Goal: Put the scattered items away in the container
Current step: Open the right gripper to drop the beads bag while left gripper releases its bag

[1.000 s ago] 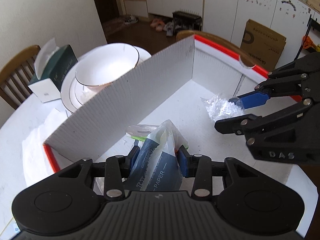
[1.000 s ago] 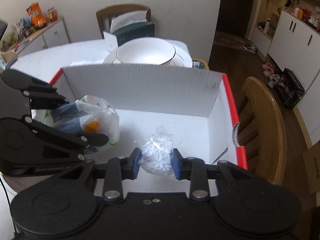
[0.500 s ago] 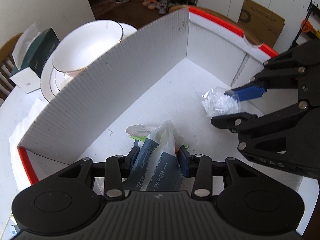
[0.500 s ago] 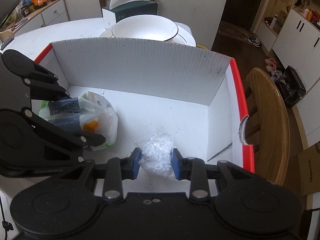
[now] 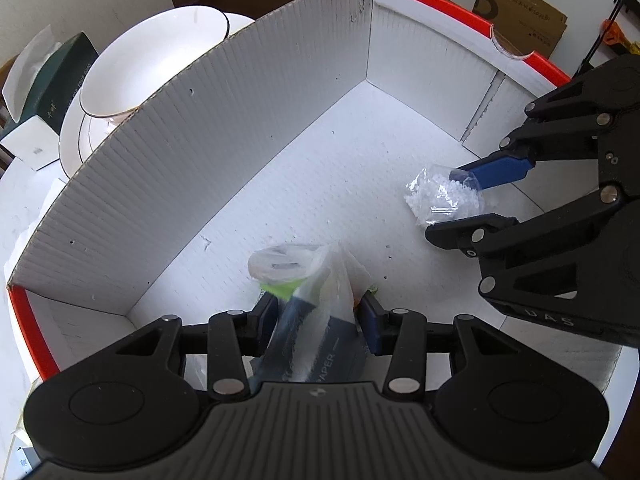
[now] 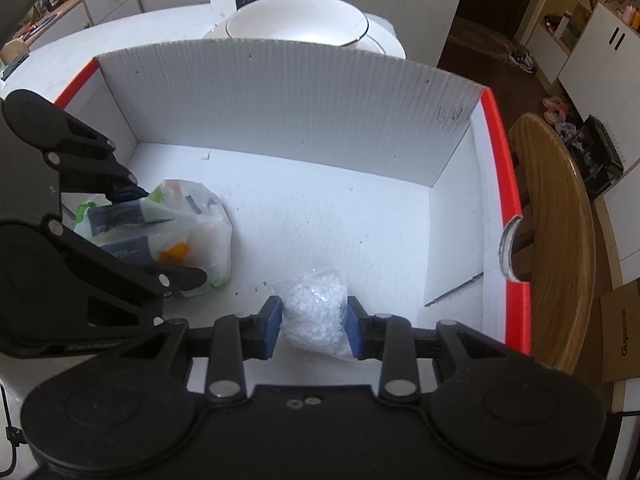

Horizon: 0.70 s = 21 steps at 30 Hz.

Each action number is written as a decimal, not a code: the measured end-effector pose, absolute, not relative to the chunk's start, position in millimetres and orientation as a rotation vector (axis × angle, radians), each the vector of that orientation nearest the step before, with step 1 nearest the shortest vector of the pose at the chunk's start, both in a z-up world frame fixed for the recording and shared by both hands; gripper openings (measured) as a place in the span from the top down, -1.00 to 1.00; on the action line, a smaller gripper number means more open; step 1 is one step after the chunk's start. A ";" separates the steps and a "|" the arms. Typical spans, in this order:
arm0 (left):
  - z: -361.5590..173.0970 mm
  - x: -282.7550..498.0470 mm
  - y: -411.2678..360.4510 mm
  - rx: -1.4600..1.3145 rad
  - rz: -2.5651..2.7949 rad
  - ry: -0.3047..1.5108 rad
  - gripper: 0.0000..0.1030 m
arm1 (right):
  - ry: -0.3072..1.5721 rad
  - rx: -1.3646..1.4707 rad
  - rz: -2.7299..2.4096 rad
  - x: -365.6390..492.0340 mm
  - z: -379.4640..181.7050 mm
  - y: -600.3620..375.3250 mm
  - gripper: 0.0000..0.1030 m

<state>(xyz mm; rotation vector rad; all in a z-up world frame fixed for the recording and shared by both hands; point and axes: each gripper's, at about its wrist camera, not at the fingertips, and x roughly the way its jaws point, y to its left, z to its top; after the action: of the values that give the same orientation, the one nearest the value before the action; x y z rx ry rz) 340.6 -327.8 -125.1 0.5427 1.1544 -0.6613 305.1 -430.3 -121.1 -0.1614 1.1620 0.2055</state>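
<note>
Between the right tool's blue pads, low inside the white box: a light, crushable pellet bag, gripped mid-body; left tool likewise clamping a soft, slippery plastic bag.

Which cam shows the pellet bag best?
Right wrist: the pellet bag sits centered, close, between the right gripper fingers. Left wrist shows it smaller, off to the side, partly hidden behind a blue pad.
</note>
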 end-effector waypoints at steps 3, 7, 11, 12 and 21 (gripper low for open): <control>-125.7 342.5 -327.8 0.547 -0.662 1.163 0.09 | 1.176 -0.157 0.200 307.2 -123.2 -431.7 0.32; -128.0 342.0 -325.7 0.542 -0.665 1.181 -0.17 | 1.186 -0.158 0.202 308.5 -124.2 -429.6 0.33; -124.4 338.4 -322.8 0.535 -0.666 1.163 -0.24 | 1.160 -0.159 0.203 304.5 -118.1 -431.4 0.12; -123.1 336.9 -321.6 0.532 -0.670 1.158 -0.25 | 1.148 -0.158 0.208 302.8 -115.0 -432.1 0.07; -105.9 324.1 -306.0 0.474 -0.670 1.097 -0.25 | 1.084 -0.157 0.242 291.5 -89.6 -436.2 0.00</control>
<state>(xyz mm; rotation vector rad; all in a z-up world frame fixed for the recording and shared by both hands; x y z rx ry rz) 324.1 -306.0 -105.9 0.4737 1.0971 -0.6699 291.5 -436.2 -89.6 -0.1567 1.0836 0.2421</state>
